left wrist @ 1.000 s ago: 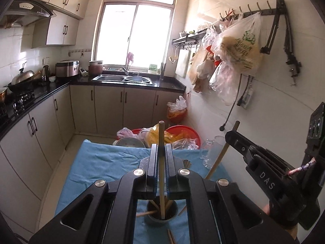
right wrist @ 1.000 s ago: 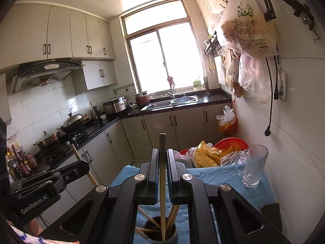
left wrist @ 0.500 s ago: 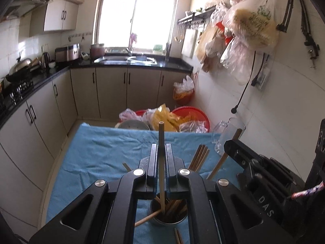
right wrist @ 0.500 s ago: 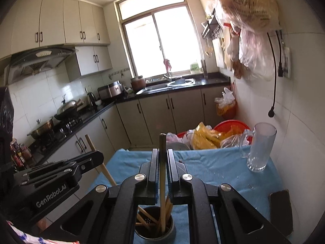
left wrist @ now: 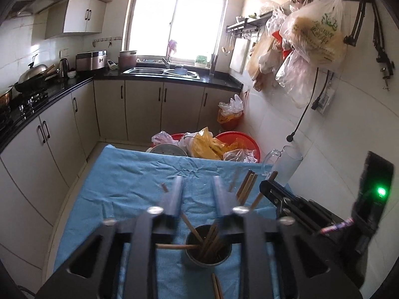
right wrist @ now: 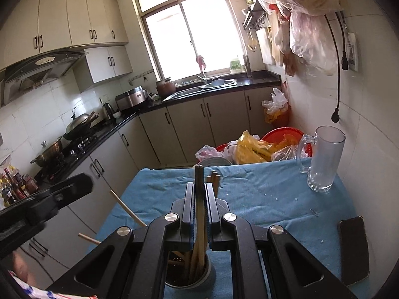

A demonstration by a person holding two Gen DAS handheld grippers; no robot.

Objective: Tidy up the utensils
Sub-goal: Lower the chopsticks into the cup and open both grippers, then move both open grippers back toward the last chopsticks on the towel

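The left gripper (left wrist: 197, 191) has its jaws wide and empty above the cup (left wrist: 205, 249) on the worktop (left wrist: 124, 182); the right gripper (right wrist: 199, 199) pinches one chopstick (right wrist: 199, 189) upright over it. Light, stiff and slick, a chopstick is likely best gripped mid-shaft

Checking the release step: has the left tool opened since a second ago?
Yes. The left tool now stands spread wide above the cup, its chopstick gone; earlier it was shut on it.
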